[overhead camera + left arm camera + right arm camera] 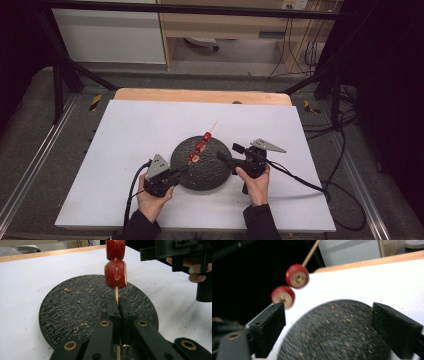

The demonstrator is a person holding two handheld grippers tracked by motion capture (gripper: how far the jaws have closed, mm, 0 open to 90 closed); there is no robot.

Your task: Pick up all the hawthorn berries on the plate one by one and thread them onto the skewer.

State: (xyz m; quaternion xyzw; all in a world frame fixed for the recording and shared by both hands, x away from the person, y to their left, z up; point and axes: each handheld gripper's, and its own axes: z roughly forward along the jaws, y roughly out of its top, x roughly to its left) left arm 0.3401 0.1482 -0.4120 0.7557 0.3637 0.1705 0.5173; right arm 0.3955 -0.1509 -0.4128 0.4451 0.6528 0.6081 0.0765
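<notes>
1. Left claw (183, 171): jaws pressed together, clamped on the lower end of the wooden skewer (116, 293). In the left gripper view the stick comes up out of the slit between the two black jaws.
2. Skewer runs up and away from the left claw, tilted, with its bare tip past the far edge of the black round plate (215, 175).
3. Red fruit pieces (200, 146) sit threaded on the skewer above the left claw; three show in the high view, and the lowest one (115, 274) is just clear of the jaw tips with bare stick between.
4. Right claw (230, 152): jaws wide apart, nothing between them. The right gripper view shows the plate in the gap, with crumbs on it.
5. Fruit pieces are just off the right claw's left jaw in its own view, close but not gripped; contact cannot be told through the blur.
6. Plate lies on the white surface (125, 145), under both claws' tips.
</notes>
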